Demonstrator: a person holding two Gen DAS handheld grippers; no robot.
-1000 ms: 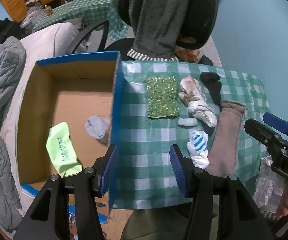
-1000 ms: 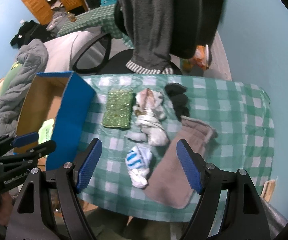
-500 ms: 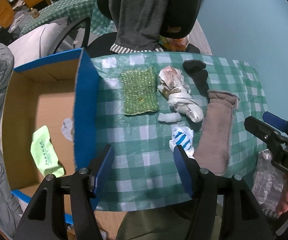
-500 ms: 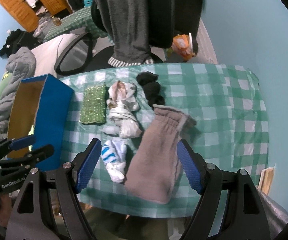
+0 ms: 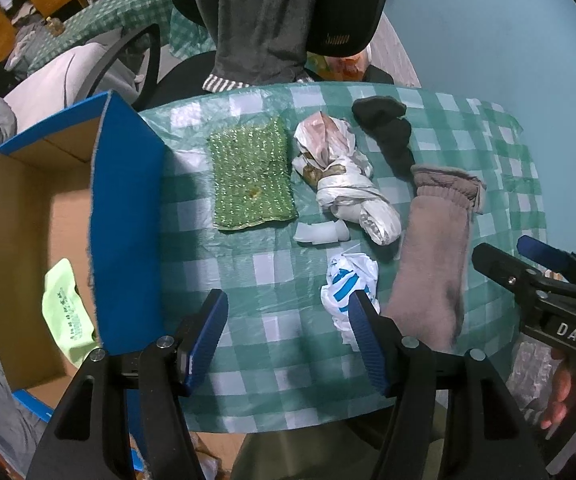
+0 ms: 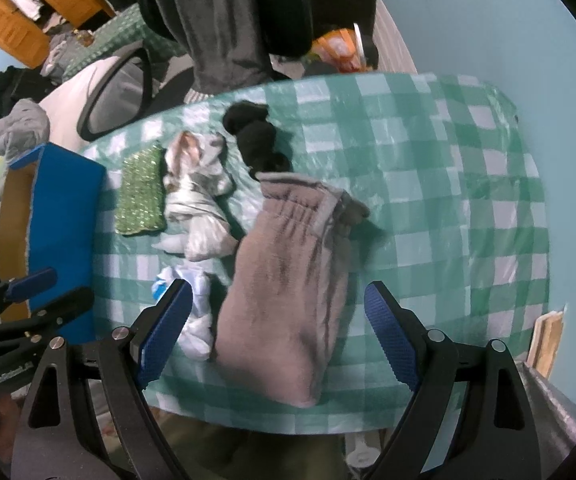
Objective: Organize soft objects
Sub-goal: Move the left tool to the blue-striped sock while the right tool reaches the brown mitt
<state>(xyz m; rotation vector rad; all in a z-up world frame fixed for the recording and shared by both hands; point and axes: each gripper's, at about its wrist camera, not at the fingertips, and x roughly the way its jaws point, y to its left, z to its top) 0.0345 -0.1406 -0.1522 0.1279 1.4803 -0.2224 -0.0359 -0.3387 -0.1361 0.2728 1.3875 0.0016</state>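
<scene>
**Soft items on checked table — both grippers unladen**

Left gripper (image 5: 288,336): jaws just widened, nothing between them, above bare tablecloth (image 5: 271,272) just beside blue-striped white bag (image 5: 348,280).
Right gripper (image 6: 275,332): jaws just widened, released, straddling lower part of taupe sock (image 6: 288,280) without touching.
Mid-table: small white piece (image 5: 320,234); knotted plastic bag (image 5: 344,184); green glitter cloth (image 5: 251,176).
Far edge: black sock (image 5: 388,128).
Left of table: blue cardboard box (image 5: 127,216) — pale green cloth (image 5: 65,312) inside.

The tabletop (image 5: 279,344) has a glossy checked plastic cover. The brown sock (image 6: 288,280) is soft matt cloth, the green pad (image 5: 249,174) glittery, the box (image 5: 127,220) matt cardboard.
</scene>
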